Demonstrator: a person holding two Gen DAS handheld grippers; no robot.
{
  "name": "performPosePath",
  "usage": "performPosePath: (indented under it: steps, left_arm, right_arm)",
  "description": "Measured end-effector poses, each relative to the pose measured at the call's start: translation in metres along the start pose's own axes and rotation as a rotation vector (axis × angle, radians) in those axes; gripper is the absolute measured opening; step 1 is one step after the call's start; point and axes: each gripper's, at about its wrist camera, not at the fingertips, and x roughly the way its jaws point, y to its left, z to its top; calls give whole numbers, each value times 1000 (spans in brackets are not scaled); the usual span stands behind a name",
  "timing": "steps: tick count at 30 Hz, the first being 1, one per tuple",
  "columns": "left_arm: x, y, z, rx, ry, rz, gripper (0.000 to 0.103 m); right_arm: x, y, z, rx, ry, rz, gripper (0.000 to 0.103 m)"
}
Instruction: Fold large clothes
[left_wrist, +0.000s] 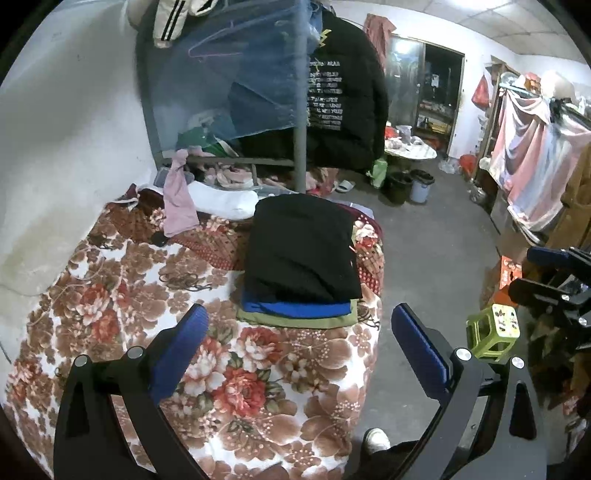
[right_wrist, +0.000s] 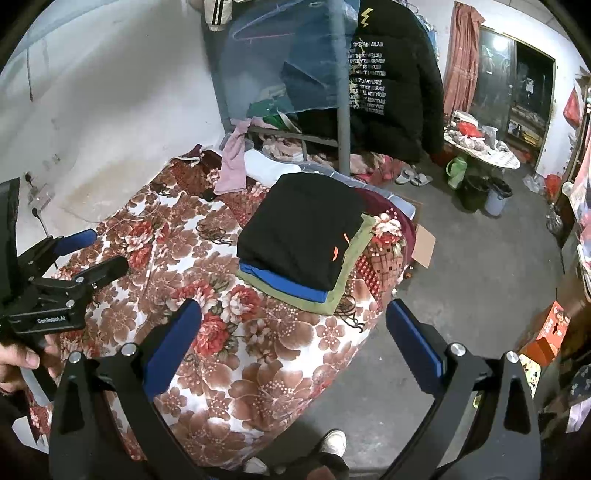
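A stack of folded clothes, a black garment (left_wrist: 303, 247) on top of a blue one (left_wrist: 299, 308) and an olive-green one (left_wrist: 295, 321), lay on the flower-patterned brown and white blanket (left_wrist: 258, 369) near the bed's floor-side edge. The left gripper (left_wrist: 299, 343) hovered above the blanket, released and empty, blue-padded fingers spread wide. The right gripper (right_wrist: 293, 339) was likewise spread and empty, short of the stack.
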Motion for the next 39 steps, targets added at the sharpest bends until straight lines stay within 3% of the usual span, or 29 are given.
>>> performPosePath:
  steps: [39]
  left_arm:
    - [22,17,11,1,-20,-23,98]
  right_arm:
    - [21,5,8,-1,61,-27,98]
